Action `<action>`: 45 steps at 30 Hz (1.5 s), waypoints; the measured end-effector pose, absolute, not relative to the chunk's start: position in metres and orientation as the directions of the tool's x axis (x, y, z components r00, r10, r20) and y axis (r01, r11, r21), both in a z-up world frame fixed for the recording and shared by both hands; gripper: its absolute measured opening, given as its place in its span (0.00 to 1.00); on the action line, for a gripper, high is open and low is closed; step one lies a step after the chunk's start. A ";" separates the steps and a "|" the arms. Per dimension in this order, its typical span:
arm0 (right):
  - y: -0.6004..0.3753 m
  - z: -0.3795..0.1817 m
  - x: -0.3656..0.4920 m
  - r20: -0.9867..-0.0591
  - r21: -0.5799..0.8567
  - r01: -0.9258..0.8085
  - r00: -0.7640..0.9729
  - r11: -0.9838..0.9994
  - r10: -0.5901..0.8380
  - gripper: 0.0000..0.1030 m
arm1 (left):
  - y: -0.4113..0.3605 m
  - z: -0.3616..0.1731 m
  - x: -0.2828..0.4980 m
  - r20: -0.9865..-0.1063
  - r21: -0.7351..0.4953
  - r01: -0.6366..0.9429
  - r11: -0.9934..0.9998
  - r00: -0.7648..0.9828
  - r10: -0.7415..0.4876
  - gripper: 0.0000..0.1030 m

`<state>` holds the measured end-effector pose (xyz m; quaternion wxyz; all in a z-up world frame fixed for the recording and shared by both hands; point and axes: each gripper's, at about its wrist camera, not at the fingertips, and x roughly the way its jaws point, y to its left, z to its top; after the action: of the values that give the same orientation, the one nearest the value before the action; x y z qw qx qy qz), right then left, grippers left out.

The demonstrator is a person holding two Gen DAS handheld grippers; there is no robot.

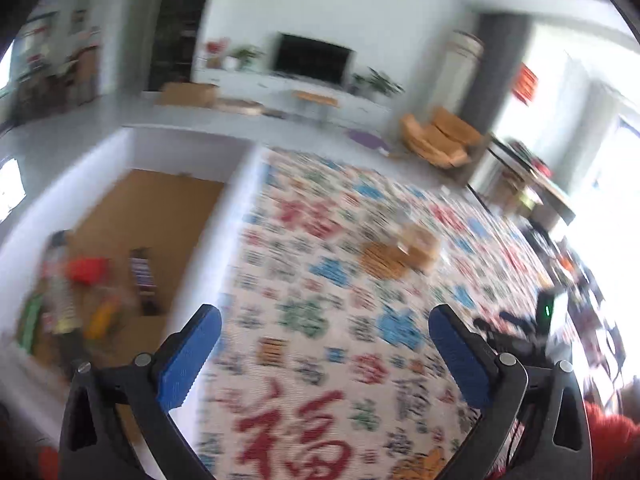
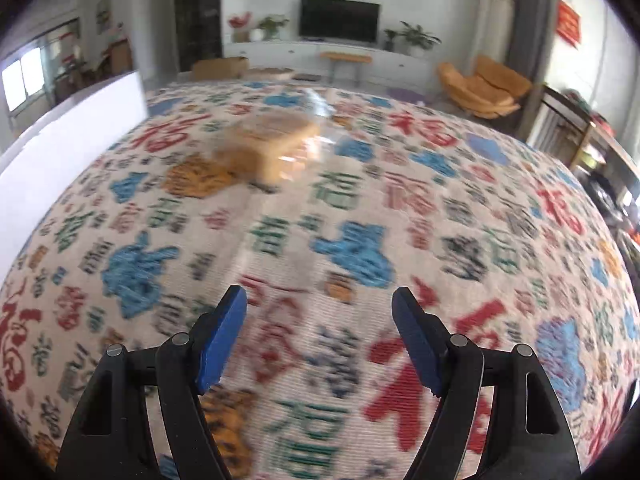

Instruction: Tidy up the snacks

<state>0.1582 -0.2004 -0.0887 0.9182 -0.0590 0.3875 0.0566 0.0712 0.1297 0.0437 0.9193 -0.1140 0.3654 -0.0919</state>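
Clear-wrapped bread pack (image 2: 272,148) lies alone on the patterned cloth (image 2: 360,240), upper centre of your right view. Several snacks (image 1: 80,292) already sit in the box (image 1: 120,152), left frame edge. Left gripper (image 1: 324,328) and right gripper (image 2: 320,320) are both released, holding nothing.

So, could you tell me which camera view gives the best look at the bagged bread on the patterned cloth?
The right wrist view: the bagged bread lies ahead of the open right gripper, larger though blurred. The left wrist view shows it smaller and blurrier, beyond the open left gripper.
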 end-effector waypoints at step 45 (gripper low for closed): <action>-0.264 -0.106 0.163 -0.767 0.019 0.045 0.642 0.999 -0.014 0.79 | -0.112 -0.051 0.321 -0.888 0.082 0.519 0.851 0.425 -0.173 1.00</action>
<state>0.1629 -0.2638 -0.1056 0.9058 0.0182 0.4230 -0.0165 0.3209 -0.1115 -0.0509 0.8257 0.1750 0.4936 -0.2096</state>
